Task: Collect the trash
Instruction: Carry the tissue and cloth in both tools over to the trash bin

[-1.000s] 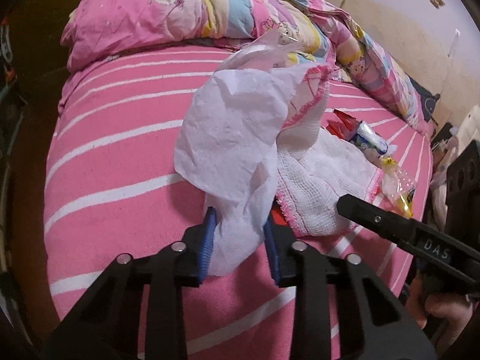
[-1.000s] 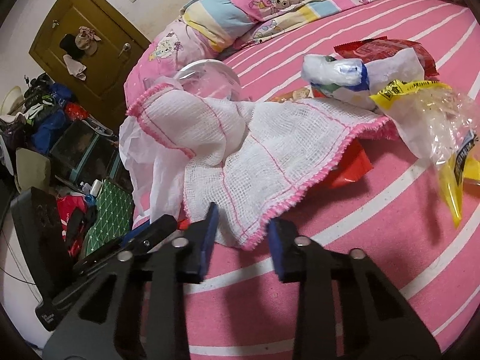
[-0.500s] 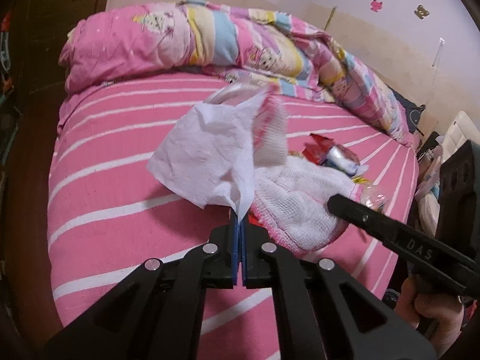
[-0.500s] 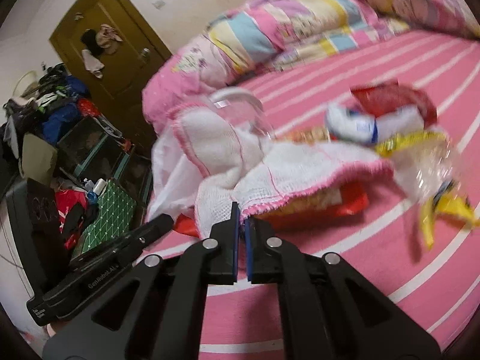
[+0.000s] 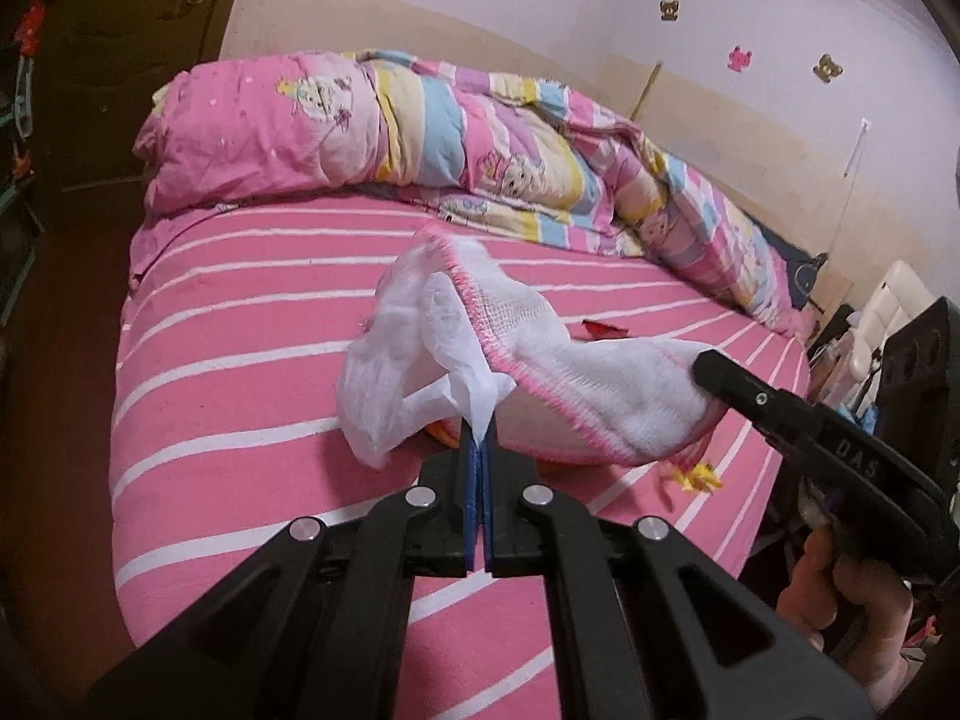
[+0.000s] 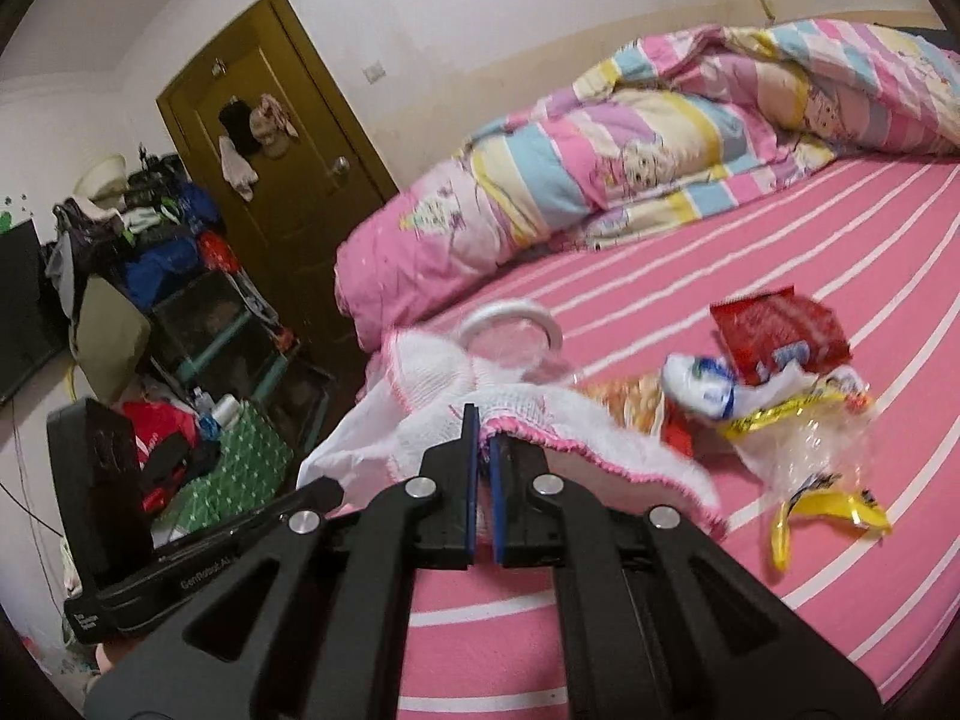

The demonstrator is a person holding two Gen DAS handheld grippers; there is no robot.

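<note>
Both pairs of fingers, spread a second ago, are now pressing together on fabric. Left gripper [image 5: 478, 450] is pinching the tip of a thin white tissue sheet [image 5: 414, 360], which is bunching upward from the blue pads. Right gripper [image 6: 480, 450] is clamping the pink-stitched hem of a white gauze cloth [image 6: 540, 420], and the cloth is stretching between the two tools, lifted off the bed [image 5: 240, 372]. In the left wrist view the right tool's black finger is pressing into the far end of the gauze cloth [image 5: 600, 384].

Just beyond the cloth, a clear plastic cup [image 6: 510, 333] is lying on its side. Further right on the striped pink sheet, the trash is sitting in a loose heap: a red snack wrapper [image 6: 780, 330], a white and blue packet [image 6: 702, 387], an orange packet [image 6: 630, 402] partly under the cloth, and a clear bag with yellow print [image 6: 810, 456].

A rolled cartoon quilt [image 6: 600, 180] is lying along the bed's far edge, and a brown door [image 6: 270, 138] is standing beyond it.
</note>
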